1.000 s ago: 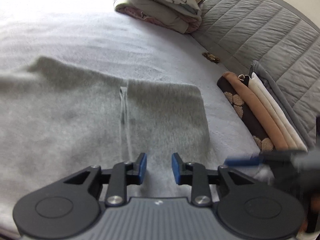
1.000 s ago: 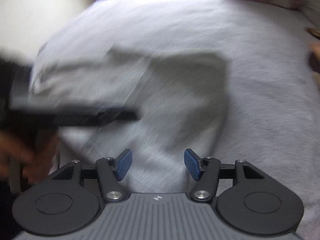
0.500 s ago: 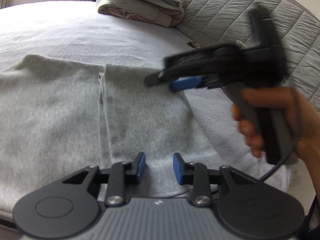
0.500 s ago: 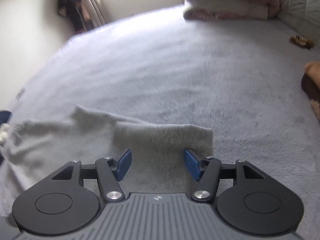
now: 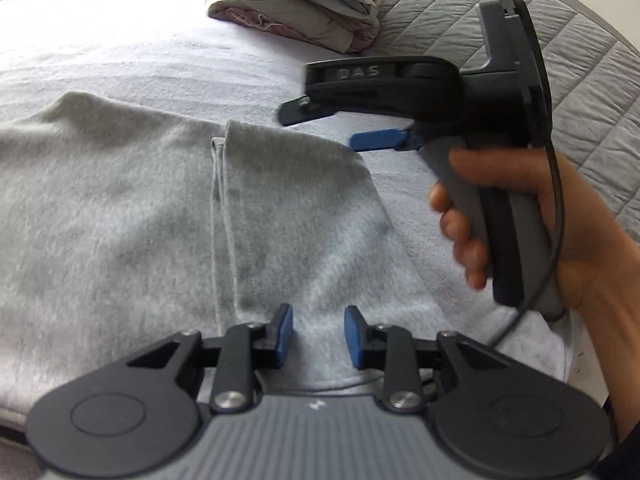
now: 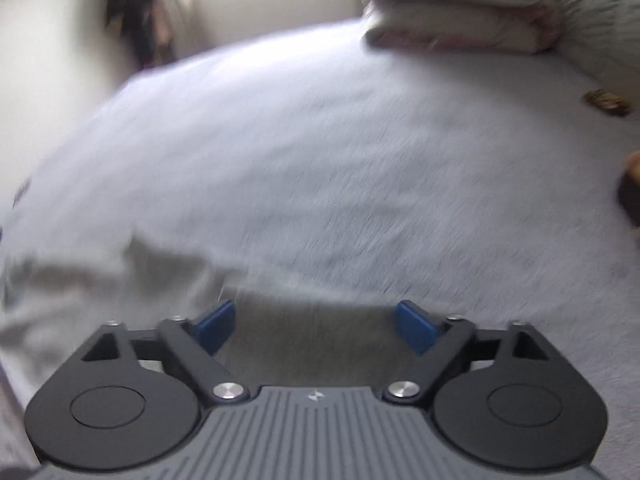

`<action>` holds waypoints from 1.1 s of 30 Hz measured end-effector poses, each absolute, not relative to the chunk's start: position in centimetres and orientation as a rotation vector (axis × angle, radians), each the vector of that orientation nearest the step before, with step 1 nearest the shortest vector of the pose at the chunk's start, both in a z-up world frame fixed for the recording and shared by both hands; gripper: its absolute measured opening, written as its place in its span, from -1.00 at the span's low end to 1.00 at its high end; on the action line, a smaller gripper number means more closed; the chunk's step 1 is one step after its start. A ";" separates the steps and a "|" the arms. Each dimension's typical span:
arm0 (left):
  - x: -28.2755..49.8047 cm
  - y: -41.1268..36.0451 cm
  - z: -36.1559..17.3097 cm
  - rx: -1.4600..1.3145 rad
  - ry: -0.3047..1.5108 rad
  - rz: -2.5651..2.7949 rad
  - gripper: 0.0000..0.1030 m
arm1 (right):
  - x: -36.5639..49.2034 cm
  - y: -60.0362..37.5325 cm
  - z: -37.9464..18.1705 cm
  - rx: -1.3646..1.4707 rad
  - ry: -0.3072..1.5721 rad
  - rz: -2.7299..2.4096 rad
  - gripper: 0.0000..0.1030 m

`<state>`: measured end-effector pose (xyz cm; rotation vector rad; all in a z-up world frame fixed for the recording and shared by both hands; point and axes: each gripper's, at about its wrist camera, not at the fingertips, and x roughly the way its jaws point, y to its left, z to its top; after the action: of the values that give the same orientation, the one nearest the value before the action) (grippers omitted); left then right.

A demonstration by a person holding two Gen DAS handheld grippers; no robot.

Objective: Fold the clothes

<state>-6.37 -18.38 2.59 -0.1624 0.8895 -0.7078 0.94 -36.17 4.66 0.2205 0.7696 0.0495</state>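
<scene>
Fingers of both grippers, left (image 5: 318, 336) and right (image 6: 316, 328), gape empty over one grey garment (image 5: 120, 216).

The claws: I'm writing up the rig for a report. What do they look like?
Both alike: the left claw and right claw have black linkage arms, blue pads and a ribbed grey body. The right claw's side reads DAS, with a grey handle and black cable.

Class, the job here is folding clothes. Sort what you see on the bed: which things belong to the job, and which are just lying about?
Belongs to the job:
- grey fleece garment, spread flat, one edge folded over
- left gripper, open
- right gripper, open, held in a hand

Lying about:
- pile of folded floral bedding
- grey quilted headboard
- small brown object
</scene>
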 end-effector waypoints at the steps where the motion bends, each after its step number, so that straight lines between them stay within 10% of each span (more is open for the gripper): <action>1: -6.5 -18.4 2.7 -0.155 0.886 -0.710 -0.43 | 1.0 -36.3 4.2 0.211 0.795 0.045 0.72; 5: -6.7 -18.3 3.1 -0.126 0.876 -0.715 -0.38 | 1.0 -35.4 2.4 0.090 0.883 0.070 0.74; 12: -6.9 -16.5 4.4 -0.064 0.817 -0.657 0.54 | -2.0 -35.0 5.1 0.121 0.813 0.123 0.78; 33: -2.9 -4.8 3.7 -0.033 0.844 -0.436 0.85 | -8.0 -30.0 1.8 0.019 0.937 0.220 1.00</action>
<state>-2.88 -4.84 3.74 -0.0331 0.8440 -0.4359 -8.03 -29.96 1.80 0.0185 0.9367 0.2196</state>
